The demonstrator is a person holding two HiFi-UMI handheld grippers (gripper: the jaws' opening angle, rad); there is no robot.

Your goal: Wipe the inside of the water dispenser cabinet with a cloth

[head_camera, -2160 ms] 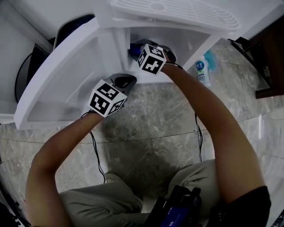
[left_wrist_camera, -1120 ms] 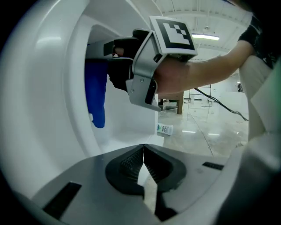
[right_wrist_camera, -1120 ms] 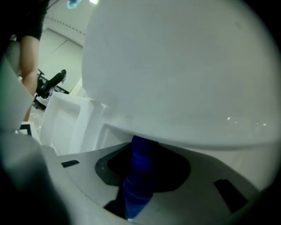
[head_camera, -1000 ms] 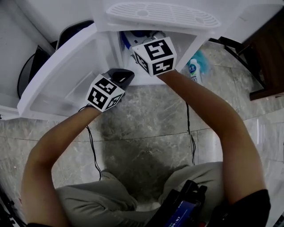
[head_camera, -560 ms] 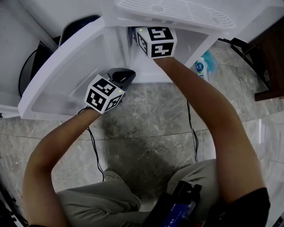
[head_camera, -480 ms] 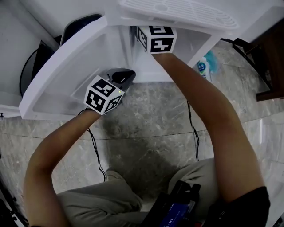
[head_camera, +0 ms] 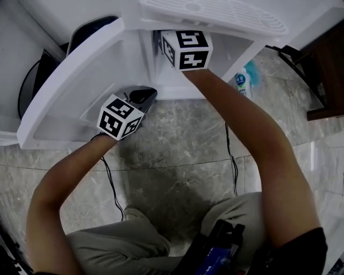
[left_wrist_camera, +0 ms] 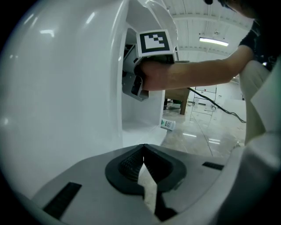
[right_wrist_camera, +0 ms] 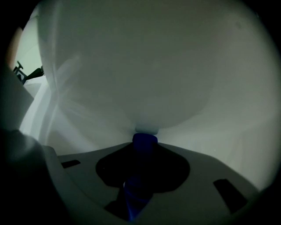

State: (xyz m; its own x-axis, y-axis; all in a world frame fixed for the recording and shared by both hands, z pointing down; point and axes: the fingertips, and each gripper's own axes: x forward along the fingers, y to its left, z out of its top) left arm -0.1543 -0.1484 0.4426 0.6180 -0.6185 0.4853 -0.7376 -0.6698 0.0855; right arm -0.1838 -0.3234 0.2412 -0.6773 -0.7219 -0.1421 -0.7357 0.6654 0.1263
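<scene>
The white water dispenser cabinet [head_camera: 228, 53] stands open, its door [head_camera: 70, 86] swung out to the left. My right gripper [right_wrist_camera: 145, 144] reaches inside; in the head view only its marker cube [head_camera: 187, 49] shows. Its jaws are closing with a blue cloth [right_wrist_camera: 137, 189] pinched between them, and the cloth's tip touches the pale inner wall [right_wrist_camera: 145, 66]. My left gripper [head_camera: 145, 96] is shut and empty, next to the door's inner face [left_wrist_camera: 66, 88] near the cabinet's bottom edge.
A small bottle with a green label [head_camera: 244, 83] lies on the marble floor to the right of the cabinet. The drip grille [head_camera: 215, 13] overhangs the opening. A black cable [head_camera: 231, 156] runs across the floor. Dark round objects [head_camera: 32, 80] stand behind the door.
My right gripper has gone deeper into the cabinet, and the blue cloth has passed out of the head view. My left gripper has slid slightly left and down along the door.
</scene>
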